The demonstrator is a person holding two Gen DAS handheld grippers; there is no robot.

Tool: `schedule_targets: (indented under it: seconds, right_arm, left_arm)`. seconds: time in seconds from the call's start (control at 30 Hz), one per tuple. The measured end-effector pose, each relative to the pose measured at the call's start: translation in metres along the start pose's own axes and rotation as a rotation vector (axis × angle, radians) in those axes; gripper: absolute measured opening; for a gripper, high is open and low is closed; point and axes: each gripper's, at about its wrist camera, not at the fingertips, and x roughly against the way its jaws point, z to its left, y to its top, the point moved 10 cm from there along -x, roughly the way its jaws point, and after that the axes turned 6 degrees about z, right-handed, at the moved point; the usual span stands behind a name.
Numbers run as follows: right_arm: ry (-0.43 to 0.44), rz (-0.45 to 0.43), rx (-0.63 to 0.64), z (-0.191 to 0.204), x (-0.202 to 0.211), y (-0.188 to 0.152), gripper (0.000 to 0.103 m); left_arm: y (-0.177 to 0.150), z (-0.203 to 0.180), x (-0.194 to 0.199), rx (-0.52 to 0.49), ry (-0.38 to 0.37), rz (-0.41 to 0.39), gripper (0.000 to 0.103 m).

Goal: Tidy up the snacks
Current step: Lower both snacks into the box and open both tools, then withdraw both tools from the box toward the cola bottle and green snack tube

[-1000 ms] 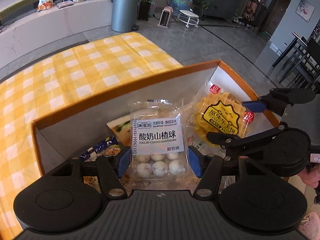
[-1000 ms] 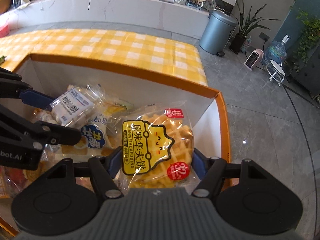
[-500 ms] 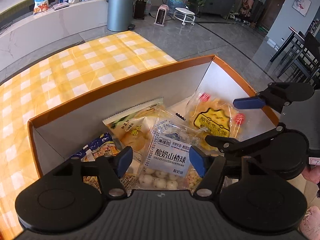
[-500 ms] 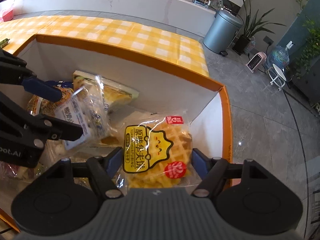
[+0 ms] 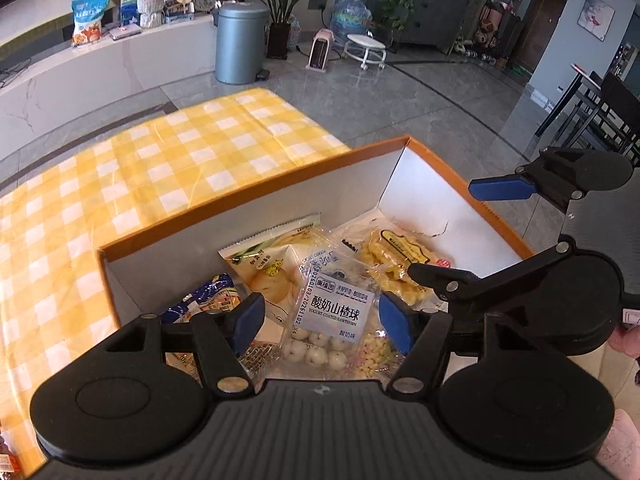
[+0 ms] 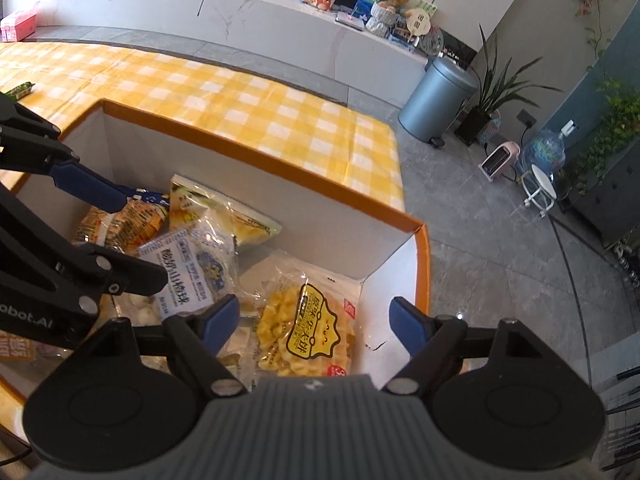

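Note:
An orange-rimmed white box holds several snack packs. The clear yogurt hawthorn-ball pack lies loose in it, below my left gripper, which stands open with its pads clear of the pack. The yellow waffle pack rests flat in the box's right corner under my right gripper. That gripper's jaws are opening and grip nothing. Each gripper shows at the side of the other's view: right gripper, left gripper.
More packs fill the box: a yellow-green one, a blue one, an orange one. The box sits on a yellow checked tablecloth, with a small green item farther left. A grey bin stands on the floor beyond.
Both grippers let go of their packs and rose. The hawthorn pack and the waffle pack dropped into the box and now lie lower and farther from the fingers.

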Motion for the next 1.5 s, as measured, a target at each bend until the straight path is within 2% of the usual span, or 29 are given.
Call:
schedule_targets:
  seconds: [0.4, 0.6, 0.9, 1.17, 1.5]
  right_arm:
    - [-0.002, -0.13, -0.058, 0.021, 0.057, 0.0, 0.081]
    - [0.003, -0.224, -0.107, 0.044, 0.088, 0.001, 0.085]
    - [0.024, -0.351, -0.162, 0.097, 0.125, 0.002, 0.085]
    - [0.041, -0.393, -0.202, 0.152, 0.132, 0.0, 0.085]
    - [0.185, -0.412, -0.211, 0.226, 0.13, 0.014, 0.084]
  left_arm:
    - [-0.015, 0.012, 0.065, 0.026, 0.047, -0.14, 0.077]
    - [-0.033, 0.025, 0.098, 0.034, 0.118, -0.215, 0.077]
    - [-0.071, 0.053, 0.135, 0.074, 0.228, -0.304, 0.077]
    - [-0.118, 0.108, 0.157, 0.228, 0.311, -0.344, 0.077]
    - [-0.173, 0.173, 0.168, 0.385, 0.377, -0.32, 0.077]
